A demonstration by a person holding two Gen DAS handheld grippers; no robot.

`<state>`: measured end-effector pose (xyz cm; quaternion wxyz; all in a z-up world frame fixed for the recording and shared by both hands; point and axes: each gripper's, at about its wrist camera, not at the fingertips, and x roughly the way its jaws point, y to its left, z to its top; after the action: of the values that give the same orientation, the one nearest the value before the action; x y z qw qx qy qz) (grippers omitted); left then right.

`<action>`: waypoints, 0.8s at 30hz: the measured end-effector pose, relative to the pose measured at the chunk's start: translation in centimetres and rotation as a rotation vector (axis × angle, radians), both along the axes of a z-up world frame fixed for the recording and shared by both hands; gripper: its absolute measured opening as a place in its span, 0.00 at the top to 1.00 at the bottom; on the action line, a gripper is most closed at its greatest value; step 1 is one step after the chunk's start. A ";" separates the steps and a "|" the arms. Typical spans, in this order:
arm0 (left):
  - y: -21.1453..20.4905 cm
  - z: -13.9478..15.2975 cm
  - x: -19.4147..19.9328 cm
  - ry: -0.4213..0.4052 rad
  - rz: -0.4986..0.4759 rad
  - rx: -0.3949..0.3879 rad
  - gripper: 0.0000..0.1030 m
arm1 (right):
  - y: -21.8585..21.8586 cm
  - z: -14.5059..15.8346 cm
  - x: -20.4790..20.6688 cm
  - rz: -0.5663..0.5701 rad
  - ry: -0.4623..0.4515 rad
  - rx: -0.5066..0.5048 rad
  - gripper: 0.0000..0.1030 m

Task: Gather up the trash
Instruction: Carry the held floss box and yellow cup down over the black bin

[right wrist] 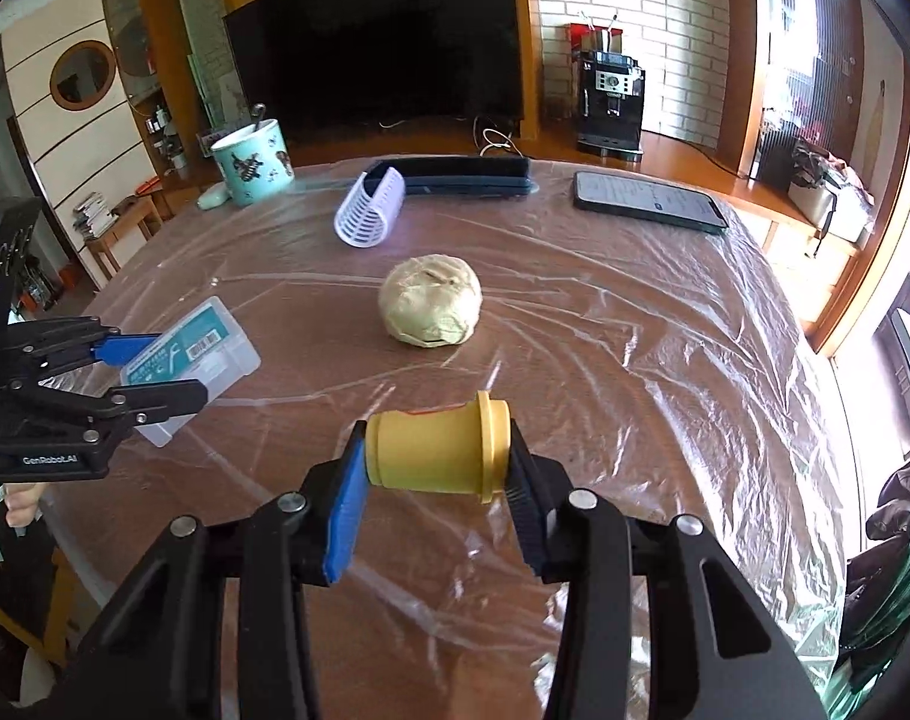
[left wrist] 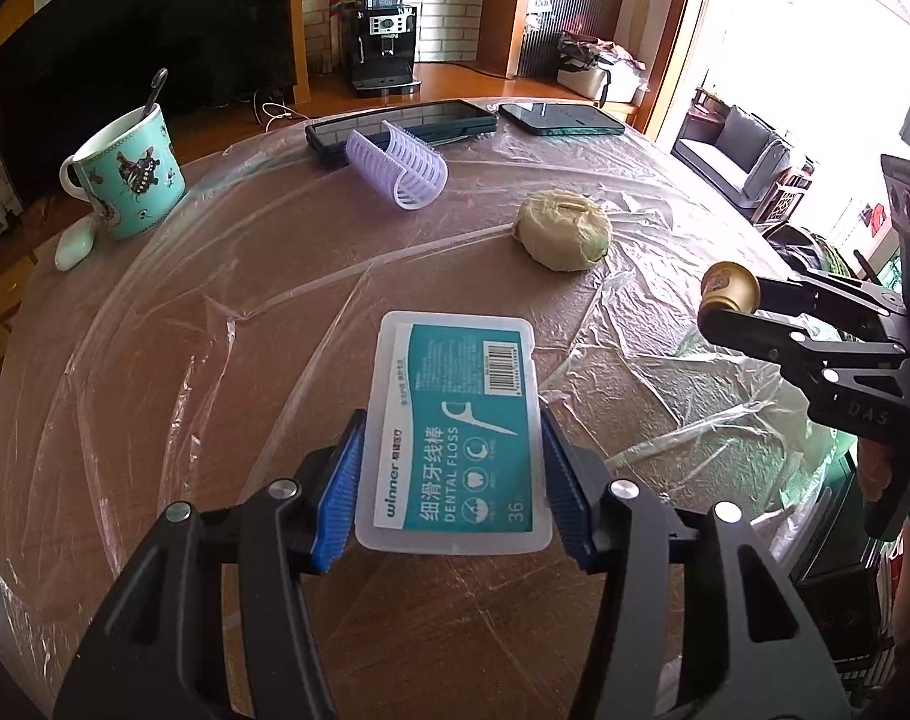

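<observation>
Right claw (right wrist: 437, 459) clamped on yellow cup (right wrist: 440, 450) lying crosswise, rim pointing right, left claw (left wrist: 452, 468) gripping floss box (left wrist: 455, 432), long axis pointing away.

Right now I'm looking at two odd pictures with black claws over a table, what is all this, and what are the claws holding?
A person holds two hand-held grippers, each with its own camera looking along its fingers. One picture is the left gripper, clamped on a dental floss box. The other is the right gripper, clamped on a small yellow bottle. On the plastic-covered table lie a wrapped greenish lump, a lilac hair roller, a mug and two phones.
</observation>
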<state>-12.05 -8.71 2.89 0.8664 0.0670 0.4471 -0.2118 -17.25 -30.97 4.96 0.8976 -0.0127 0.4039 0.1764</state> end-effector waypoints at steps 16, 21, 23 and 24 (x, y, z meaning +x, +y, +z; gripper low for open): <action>0.6 0.8 -3.5 -0.034 -0.015 -0.013 0.46 | 1.5 1.1 -3.4 0.050 -0.031 0.016 0.59; 0.5 1.4 -5.0 -0.056 -0.030 -0.020 0.46 | 1.9 1.4 -4.5 0.064 -0.043 0.019 0.59; 0.6 1.6 -5.6 -0.063 -0.034 -0.024 0.46 | 1.9 1.6 -5.1 0.070 -0.046 0.023 0.59; 0.6 1.7 -5.9 -0.065 -0.035 -0.025 0.46 | 2.0 1.6 -5.3 0.073 -0.047 0.024 0.59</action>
<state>-17.97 -8.13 4.59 0.8776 0.0706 0.4146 -0.2301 -22.58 -29.02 6.59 0.9000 -0.0206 0.3795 0.2135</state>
